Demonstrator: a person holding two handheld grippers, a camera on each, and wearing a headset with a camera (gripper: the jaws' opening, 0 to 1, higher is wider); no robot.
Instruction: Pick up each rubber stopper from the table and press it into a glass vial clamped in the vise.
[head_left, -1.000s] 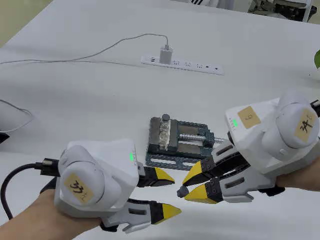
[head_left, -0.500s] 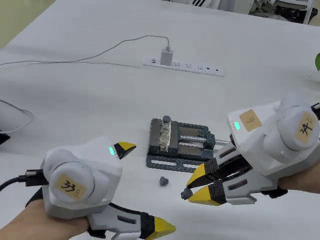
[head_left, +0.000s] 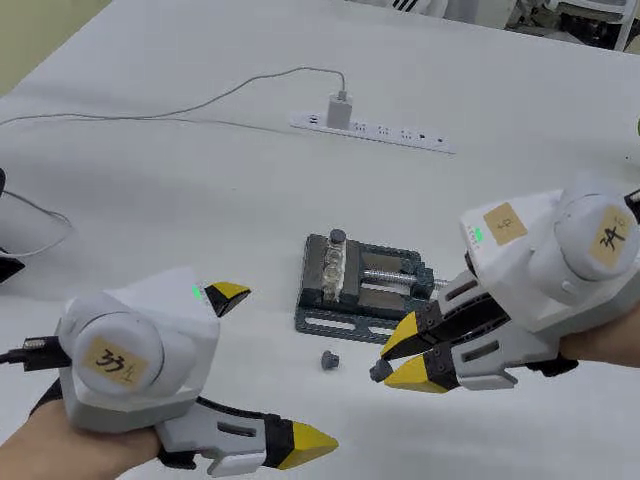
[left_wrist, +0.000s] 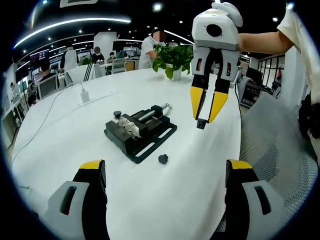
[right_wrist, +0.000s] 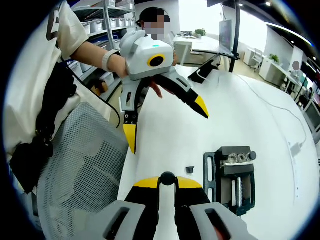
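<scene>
A dark vise (head_left: 360, 287) on the white table clamps a row of clear glass vials (head_left: 333, 268); the far one carries a dark stopper (head_left: 338, 237). A loose rubber stopper (head_left: 328, 359) lies on the table just in front of the vise. My right gripper (head_left: 405, 354) hovers right of it, shut on another dark stopper (head_left: 380, 371), which sits between its yellow tips in the right gripper view (right_wrist: 167, 178). My left gripper (head_left: 267, 368) is at lower left, open wide and empty. In the left gripper view the loose stopper (left_wrist: 163, 158) lies ahead between the jaws, before the vise (left_wrist: 140, 131).
A white power strip (head_left: 372, 129) with a plugged-in charger and a long cable lies at the back of the table. Another cable (head_left: 35, 212) curls at the left edge. A grey mesh chair (right_wrist: 75, 170) stands beside the table's near edge.
My left gripper has drawn back to the lower left, rolled and spread wider, uncovering the loose stopper on the table. The right gripper stays shut on its stopper, shifted slightly right.
</scene>
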